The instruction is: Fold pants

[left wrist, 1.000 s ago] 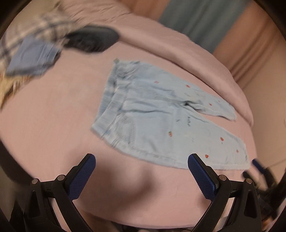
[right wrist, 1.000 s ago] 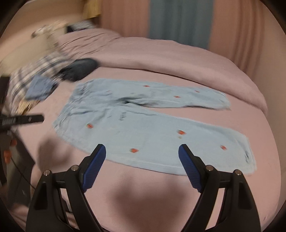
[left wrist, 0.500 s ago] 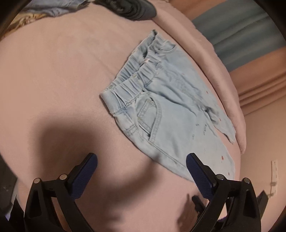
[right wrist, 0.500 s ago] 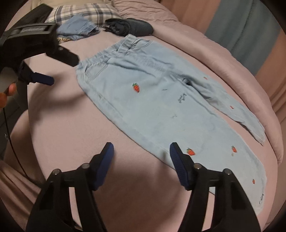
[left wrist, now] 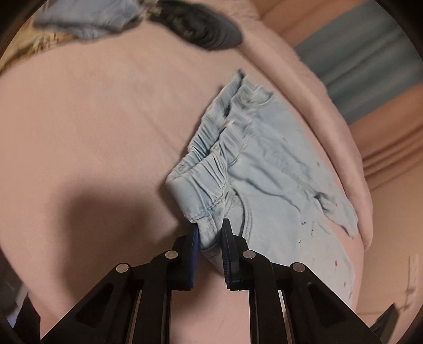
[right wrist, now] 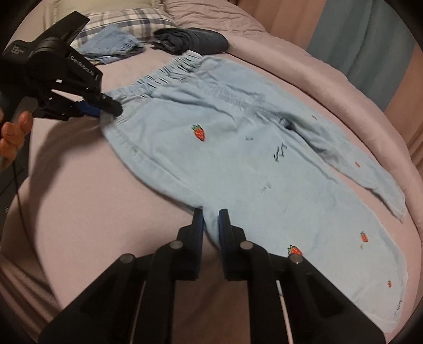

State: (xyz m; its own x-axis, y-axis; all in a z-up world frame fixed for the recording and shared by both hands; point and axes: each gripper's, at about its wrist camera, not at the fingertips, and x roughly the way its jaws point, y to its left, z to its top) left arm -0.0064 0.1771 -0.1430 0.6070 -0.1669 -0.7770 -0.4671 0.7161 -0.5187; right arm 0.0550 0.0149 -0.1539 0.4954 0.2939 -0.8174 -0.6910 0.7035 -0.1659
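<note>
Light blue pants (right wrist: 238, 148) with strawberry patches lie flat on a pink bed (right wrist: 79, 185), waistband toward the far left, legs running right. In the left wrist view the waistband corner of the pants (left wrist: 264, 172) bunches between the blue pads, and my left gripper (left wrist: 210, 227) is closing onto it. The right wrist view shows this left gripper (right wrist: 111, 112), held by a hand, at that same corner. My right gripper (right wrist: 211, 214) is closing on the near side edge of the closer leg, with a fold of cloth pinched between its pads.
A dark folded garment (right wrist: 195, 39) and a small blue denim piece (right wrist: 111, 43) lie beyond the waistband, beside a plaid pillow (right wrist: 127, 18). A rolled pink duvet (right wrist: 304, 66) runs along the bed's far side. A cable (right wrist: 18, 190) hangs at the left edge.
Both grippers came down onto the pants and went from wide open to closed on cloth: the left at the waistband corner, the right at the near leg edge.
</note>
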